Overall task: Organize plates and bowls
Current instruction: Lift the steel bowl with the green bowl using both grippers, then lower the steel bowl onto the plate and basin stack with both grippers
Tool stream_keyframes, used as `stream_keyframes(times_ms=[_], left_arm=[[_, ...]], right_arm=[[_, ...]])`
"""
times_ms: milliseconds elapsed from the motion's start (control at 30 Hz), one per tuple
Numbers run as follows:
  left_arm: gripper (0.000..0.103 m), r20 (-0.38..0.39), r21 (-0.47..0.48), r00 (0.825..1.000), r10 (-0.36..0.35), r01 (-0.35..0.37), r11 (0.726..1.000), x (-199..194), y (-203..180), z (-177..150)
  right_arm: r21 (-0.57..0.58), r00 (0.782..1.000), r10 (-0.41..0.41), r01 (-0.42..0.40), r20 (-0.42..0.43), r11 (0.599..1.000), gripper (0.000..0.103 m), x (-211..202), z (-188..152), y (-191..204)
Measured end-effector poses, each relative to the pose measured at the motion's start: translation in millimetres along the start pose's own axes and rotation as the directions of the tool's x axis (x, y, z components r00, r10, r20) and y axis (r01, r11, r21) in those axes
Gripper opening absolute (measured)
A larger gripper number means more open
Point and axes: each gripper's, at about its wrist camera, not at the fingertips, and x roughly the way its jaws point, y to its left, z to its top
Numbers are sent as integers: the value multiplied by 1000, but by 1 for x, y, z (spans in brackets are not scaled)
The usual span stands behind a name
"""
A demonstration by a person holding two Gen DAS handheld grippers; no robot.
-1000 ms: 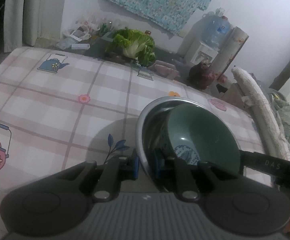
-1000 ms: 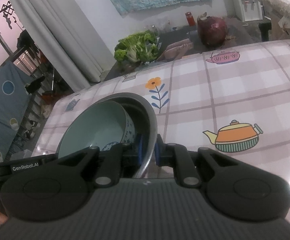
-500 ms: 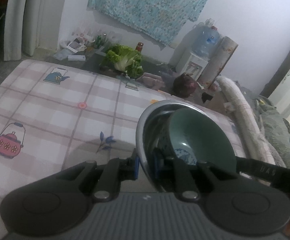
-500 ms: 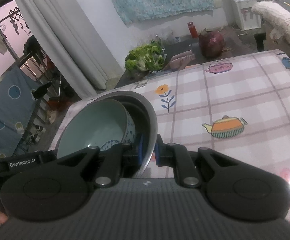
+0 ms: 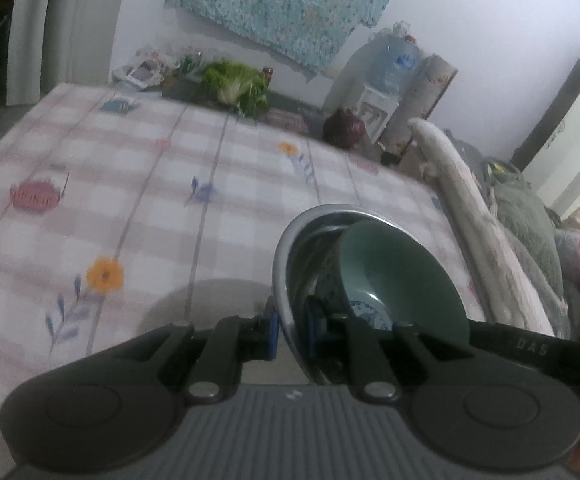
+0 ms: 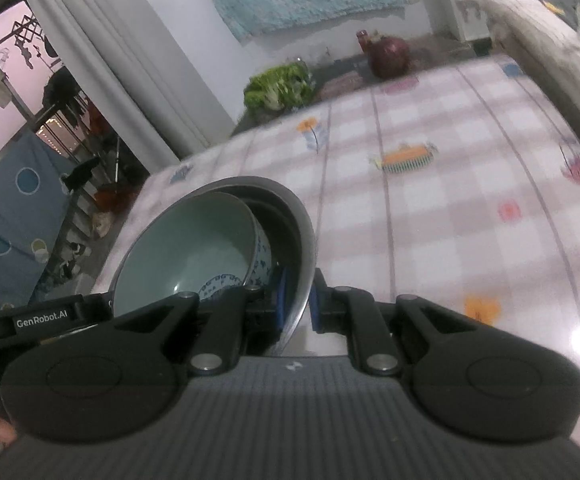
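Two grippers point(image 5: 290, 330) point(image 6: 295, 300) clamping steel bowl point(image 5: 284, 256), "GenRobot.AI", "DAS" lettering

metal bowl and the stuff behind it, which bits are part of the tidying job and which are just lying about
Job: metal bowl, green ceramic bowl inside it, left tool, right tool.

Lying about: cabbage, red onion, water dispenser, checked tablecloth.

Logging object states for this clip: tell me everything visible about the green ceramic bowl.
The green ceramic bowl has a glazed celadon-green inside, a blue-and-white patterned outside, and a blue motif at its bottom. It sits nested and tilted inside the steel bowl, leaning on its inner wall. It looks empty and intact. No jaws touch it; both grippers clamp the steel bowl's rim above the checked tablecloth.
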Motion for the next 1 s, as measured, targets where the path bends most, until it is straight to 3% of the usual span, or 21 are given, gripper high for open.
stream_keyframes(times_ms=[333,700,833,867,933,967,1000], left_arm=[[13,-66,7,997,29,-28,1000,1,9,-39],[17,-82,34,996,44,-41,999,1,8,-49],[22,-73,86,995,70,-64,994,-7,2,-49],[24,-67,92,995,76,-70,993,-11,0,-49],[53,-35,121,991,130,-125,985,-20,-2,-49],[58,-13,133,990,141,-138,981,-24,-3,-50],[63,8,141,991,137,-137,981,-30,-2,-50]], right_arm=[[35,998,-16,18,-62,999,11,-4,-54,-8],[-8,998,-44,44,-52,999,13,-1,-56,-6],[-38,997,-67,66,-32,997,18,-7,-54,-3],[-38,997,-67,66,-24,997,19,-8,-53,-4],[-33,998,-58,57,-8,998,20,-14,-52,-6],[-27,998,-55,55,1,998,24,-18,-51,-7],[-24,998,-64,65,13,998,38,-22,-51,-8]])
